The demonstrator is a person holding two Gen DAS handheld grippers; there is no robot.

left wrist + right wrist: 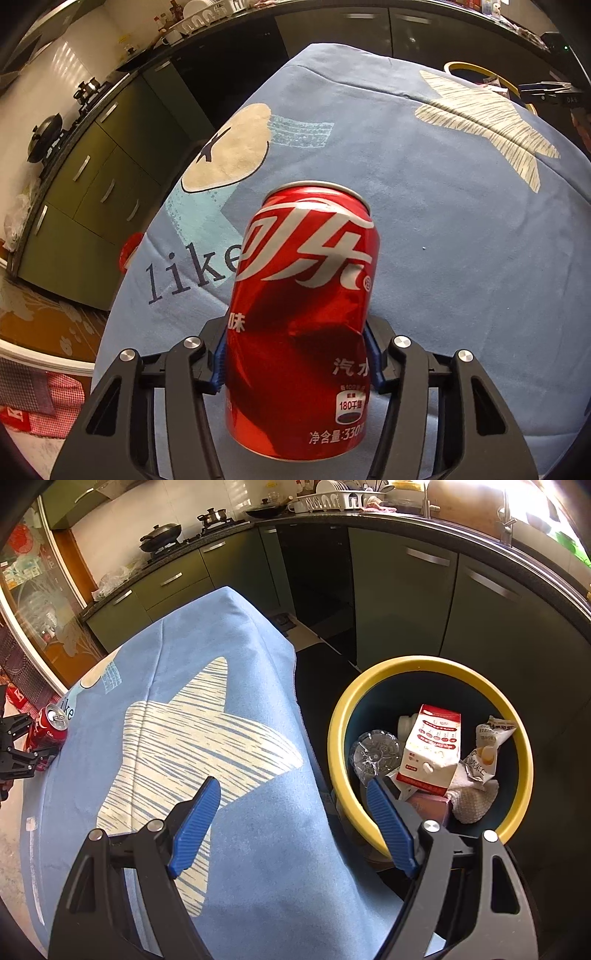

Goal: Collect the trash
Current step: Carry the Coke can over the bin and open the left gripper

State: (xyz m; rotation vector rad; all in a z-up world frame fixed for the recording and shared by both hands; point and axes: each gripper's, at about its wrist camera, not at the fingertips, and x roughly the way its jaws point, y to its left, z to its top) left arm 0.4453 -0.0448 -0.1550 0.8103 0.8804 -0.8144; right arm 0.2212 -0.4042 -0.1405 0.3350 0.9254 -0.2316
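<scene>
We saw the red can (301, 321) standing dented at lower centre on the blue tablecloth (424, 229), green kitchen cabinets (92, 173) at upper left. Our left gripper (297, 363) pinched the can between blue pads; our right gripper (293, 819) gaped empty beside the yellow-rimmed bin (338, 716).

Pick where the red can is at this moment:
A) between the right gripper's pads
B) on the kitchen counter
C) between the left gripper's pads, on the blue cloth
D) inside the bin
C: the dented can stands on the blue cloth with the left gripper pads against its sides; the right gripper is empty, and the bin holds other trash.
</scene>
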